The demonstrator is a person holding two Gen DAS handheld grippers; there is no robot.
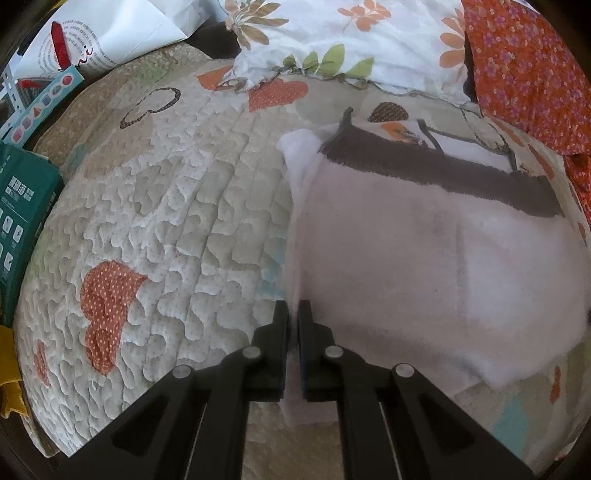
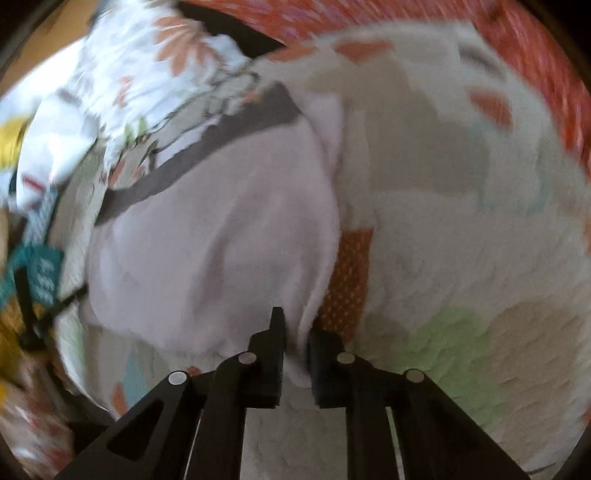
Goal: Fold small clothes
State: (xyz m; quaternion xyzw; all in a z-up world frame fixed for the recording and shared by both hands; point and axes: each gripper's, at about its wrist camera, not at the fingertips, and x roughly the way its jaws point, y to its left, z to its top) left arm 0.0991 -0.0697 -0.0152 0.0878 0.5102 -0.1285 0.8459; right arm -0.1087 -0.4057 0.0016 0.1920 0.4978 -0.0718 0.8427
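A small white garment [image 1: 424, 266] with a dark grey waistband [image 1: 443, 166] lies spread on a quilted bedspread [image 1: 166, 206]. My left gripper [image 1: 293, 314] is shut on the garment's near left edge, with white cloth pinched between its black fingers. In the blurred right wrist view the same garment [image 2: 221, 243] lies with its grey band [image 2: 199, 155] toward the upper left. My right gripper [image 2: 295, 336] is shut on the garment's near right corner, a fold of white fabric squeezed between the pads.
A floral white pillow [image 1: 351, 40] and an orange flowered cloth [image 1: 528, 70] lie at the bed's far side. A white paper bag [image 1: 110, 33] and a green box [image 1: 22, 206] sit at the left edge. Yellow fabric [image 1: 9, 380] shows at lower left.
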